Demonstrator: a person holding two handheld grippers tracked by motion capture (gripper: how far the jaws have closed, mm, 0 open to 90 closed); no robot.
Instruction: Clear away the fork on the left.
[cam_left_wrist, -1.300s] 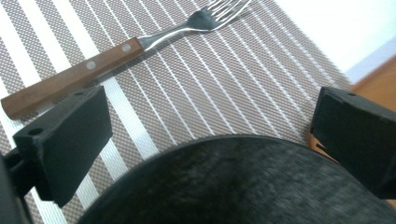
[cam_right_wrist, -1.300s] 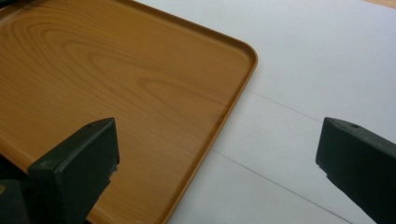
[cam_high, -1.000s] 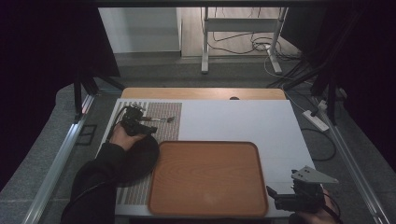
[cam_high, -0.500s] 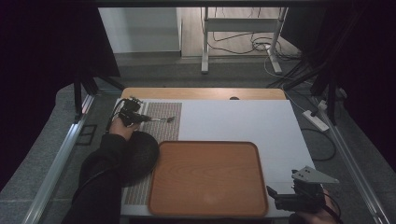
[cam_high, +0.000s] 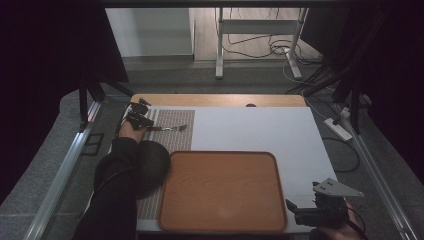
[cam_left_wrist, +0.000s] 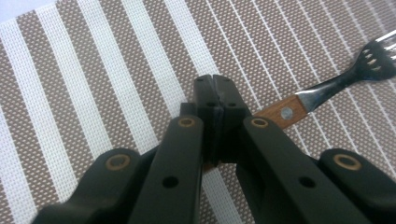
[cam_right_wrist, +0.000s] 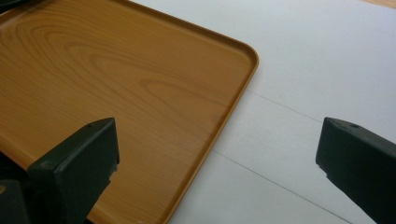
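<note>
Left gripper (cam_left_wrist: 215, 93) closing its jaws together on the wooden handle of a fork (cam_left_wrist: 327, 88), above the striped placemat (cam_left_wrist: 93, 84); fork tines pointing away past the jaw tips, to the right in the left gripper view. Right gripper (cam_right_wrist: 215, 154) hovering with jaws wide apart, holding nothing; corner of the wooden tray (cam_right_wrist: 116, 84) lying just ahead of its left jaw, white table surface (cam_right_wrist: 327, 56) ahead of its right jaw.

Wood-handled steel fork (cam_left_wrist: 327, 88) flat on the striped woven placemat (cam_left_wrist: 93, 93), handle between the shut jaws.
</note>
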